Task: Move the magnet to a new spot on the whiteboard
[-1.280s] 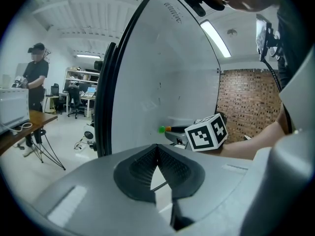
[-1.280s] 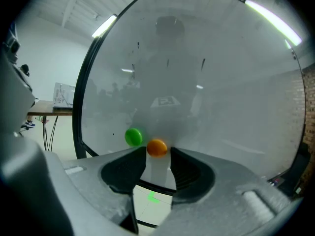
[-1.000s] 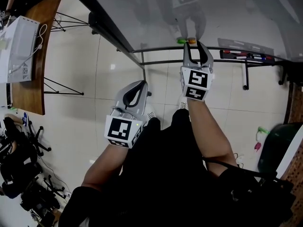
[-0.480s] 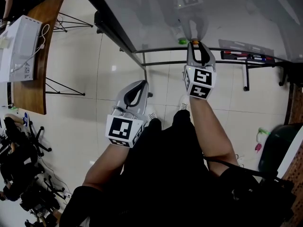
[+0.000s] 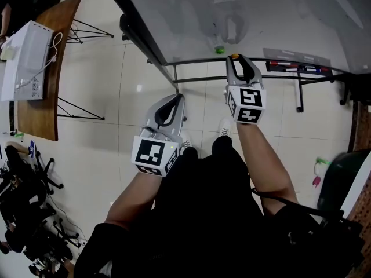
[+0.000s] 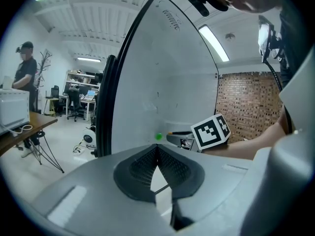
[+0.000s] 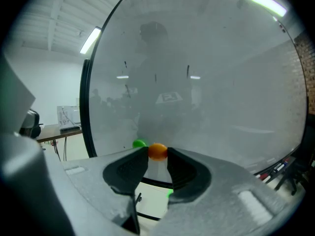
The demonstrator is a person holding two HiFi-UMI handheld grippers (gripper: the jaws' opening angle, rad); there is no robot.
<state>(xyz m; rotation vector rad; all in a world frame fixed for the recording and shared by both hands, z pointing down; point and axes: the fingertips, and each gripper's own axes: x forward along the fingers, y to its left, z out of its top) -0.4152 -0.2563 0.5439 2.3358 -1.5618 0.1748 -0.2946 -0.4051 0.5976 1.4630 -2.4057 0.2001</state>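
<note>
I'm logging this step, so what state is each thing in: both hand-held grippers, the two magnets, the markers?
Left hand-held gripper: shut, empty.
Right hand-held gripper: shut on the orange magnet.
Orange magnet: pinched between the jaw tips, near the whiteboard's lower edge.
Green magnet: stuck on the whiteboard, untouched.
Markers: lying in the tray.

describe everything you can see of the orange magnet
The orange magnet is a small, smooth, rounded, glossy piece, plastic by the look. It sits pinched between the two dark ribbed tips of the right claw, one pad on each side. It is near the lower edge of the whiteboard, with a green magnet close beside it. Whether it touches the board cannot be told.
</note>
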